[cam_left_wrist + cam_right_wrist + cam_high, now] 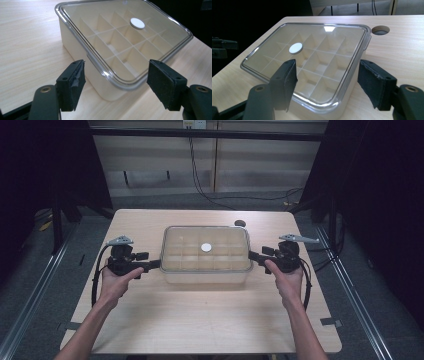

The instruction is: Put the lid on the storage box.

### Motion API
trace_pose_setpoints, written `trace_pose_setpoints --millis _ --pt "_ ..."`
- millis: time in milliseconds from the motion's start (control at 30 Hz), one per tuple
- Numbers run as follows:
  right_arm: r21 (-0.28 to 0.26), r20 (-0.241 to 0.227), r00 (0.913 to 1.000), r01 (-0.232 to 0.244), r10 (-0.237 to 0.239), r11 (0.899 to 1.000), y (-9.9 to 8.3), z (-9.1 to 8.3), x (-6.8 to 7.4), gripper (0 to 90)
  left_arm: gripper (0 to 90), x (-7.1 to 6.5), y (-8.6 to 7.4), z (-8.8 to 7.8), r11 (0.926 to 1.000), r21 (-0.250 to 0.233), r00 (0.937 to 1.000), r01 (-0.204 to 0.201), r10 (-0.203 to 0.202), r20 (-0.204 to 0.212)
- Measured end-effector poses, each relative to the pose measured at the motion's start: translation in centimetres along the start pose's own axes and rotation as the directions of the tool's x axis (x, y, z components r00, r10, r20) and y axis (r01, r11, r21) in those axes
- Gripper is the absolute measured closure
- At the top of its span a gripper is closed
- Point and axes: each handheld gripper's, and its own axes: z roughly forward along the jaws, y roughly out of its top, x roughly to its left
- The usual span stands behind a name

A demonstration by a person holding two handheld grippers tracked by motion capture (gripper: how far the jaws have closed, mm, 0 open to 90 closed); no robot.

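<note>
Divided storage box point(205, 254) with clear lid point(130, 35) judged rigid, light, slippery; best gripped at end rims. Left gripper point(116, 83) and right gripper point(327, 83): fingers held apart, nothing clamped.

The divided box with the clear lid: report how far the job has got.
Done: the lid sits flat and closed on the box, whose compartments look empty. In hand: the left gripper and right gripper flank the box's short ends, both open, with the fingers gripping nothing; each gripper view shows a box corner between its jaws. Left: closing on the box or lid and moving it; nothing is lifted yet.
</note>
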Motion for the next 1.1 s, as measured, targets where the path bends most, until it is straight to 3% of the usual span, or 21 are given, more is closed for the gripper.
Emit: trace_pose_setpoints --millis 233,300,333,467,833,967,1100 --pt "0.004 -0.003 0.9998 0.018 -0.018 1.0 -1.4 -1.6 0.8 30.0 33.2 -0.8 -1.6 -1.4 0.9999 0.008 0.9999 -0.013 0.013 -0.004" --pt "0.004 -0.015 0.9998 0.014 -0.014 1.0 -2.0 -2.2 1.1 29.9 32.3 -1.0 -2.2 -2.0 0.9997 0.0 0.9996 0.025 -0.025 -0.01" --pt "0.004 -0.019 0.9997 0.016 -0.016 1.0 -2.3 -2.4 1.2 30.0 32.0 -1.1 -2.5 -2.3 0.9997 -0.006 0.9996 0.026 -0.026 -0.01" --pt "0.02 -0.008 0.9995 0.029 -0.029 0.999 -3.6 -3.2 1.5 30.0 32.1 -1.6 -3.7 -3.3 0.9999 0.008 0.9992 -0.012 0.013 -0.038" --pt "0.037 -0.009 0.9999 0.015 -0.015 0.999 -7.1 -5.0 2.1 30.0 31.4 -2.6 -7.3 -5.0 0.9988 0.04 0.9988 -0.027 0.028 -0.041" --pt "0.041 -0.003 0.9999 -0.011 0.011 0.999 -8.5 -5.3 1.7 30.0 30.0 -3.4 -8.7 -5.3 0.9963 0.075 0.9982 -0.043 0.046 -0.037" --pt "0.055 0.005 0.9999 -0.015 0.015 0.998 -9.9 -5.9 1.8 29.8 28.9 -3.4 -10.1 -5.6 0.9965 0.078 0.9983 -0.03 0.034 -0.047"
